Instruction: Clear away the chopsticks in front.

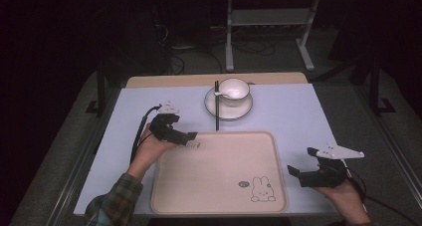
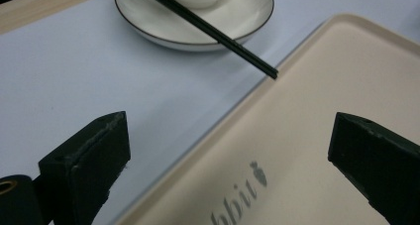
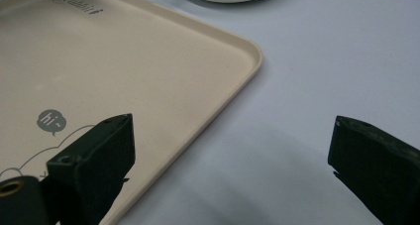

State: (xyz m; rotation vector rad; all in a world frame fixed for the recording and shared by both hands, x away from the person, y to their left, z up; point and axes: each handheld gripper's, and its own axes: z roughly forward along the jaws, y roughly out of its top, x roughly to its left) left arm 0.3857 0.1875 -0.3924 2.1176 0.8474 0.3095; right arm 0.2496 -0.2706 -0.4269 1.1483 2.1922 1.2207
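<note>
The chopsticks [image 1: 217, 105] are what your next move hinges on. They lie as a thin black pair with their far end propped across the rim of the saucer [image 1: 228, 108], beside the cup [image 1: 234, 91], and their near tip down by the far edge of the tray [image 1: 219, 172]. Their long axis runs almost straight toward and away from you across the surface [image 1: 293, 111]; in the left gripper view the near tip [image 2: 270, 72] seems to stop right at the tray rim [image 2: 297, 46], though you can't tell whether it touches.

From there, work outward. Your left hand-held gripper [image 1: 191, 135] is clearly the nearer one: it sits over the tray's far left corner, jaws spread wide and holding nothing, and the tip of the chopsticks lies ahead of it and off to its right. In the left gripper view the sticks slant away up and to the left, so they cross your jaw line at an angle rather than squarely.

Your right hand-held gripper [image 1: 293, 172] hangs just off the tray's right edge, well apart from the saucer, jaws also spread and empty.

I'd judge you should go in with the left, turning the wrist so the jaws close across the sticks, near the low tip.
</note>
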